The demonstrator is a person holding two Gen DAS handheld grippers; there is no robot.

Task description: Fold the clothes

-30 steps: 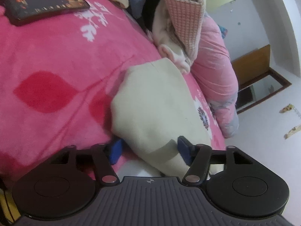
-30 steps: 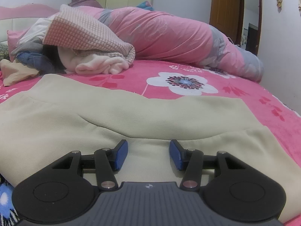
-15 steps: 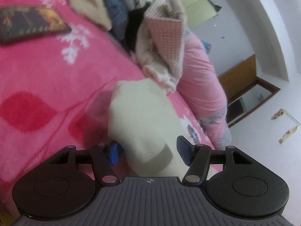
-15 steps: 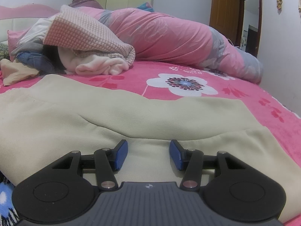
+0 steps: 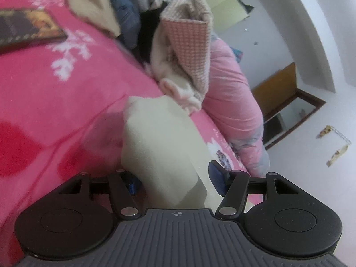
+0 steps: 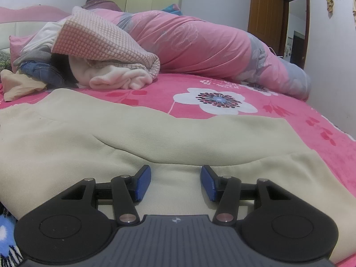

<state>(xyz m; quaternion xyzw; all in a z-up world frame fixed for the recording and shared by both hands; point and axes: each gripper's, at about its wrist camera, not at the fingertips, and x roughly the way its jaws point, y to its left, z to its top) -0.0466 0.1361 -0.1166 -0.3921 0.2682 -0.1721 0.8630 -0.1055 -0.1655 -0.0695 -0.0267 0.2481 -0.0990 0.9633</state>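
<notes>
My left gripper (image 5: 173, 181) has swung over the last second: the book (image 5: 29, 30) slid toward the view's edge and the cream garment (image 5: 160, 146) now rises narrower, its near edge lifted between my wide-spread jaws, though I cannot tell if they pinch it. My right gripper (image 6: 175, 183) has not moved, parted and empty, resting low on the garment, which lies spread on the pink blanket (image 6: 278, 120) near the clothes pile (image 6: 100, 62). A fold seems underway.
</notes>
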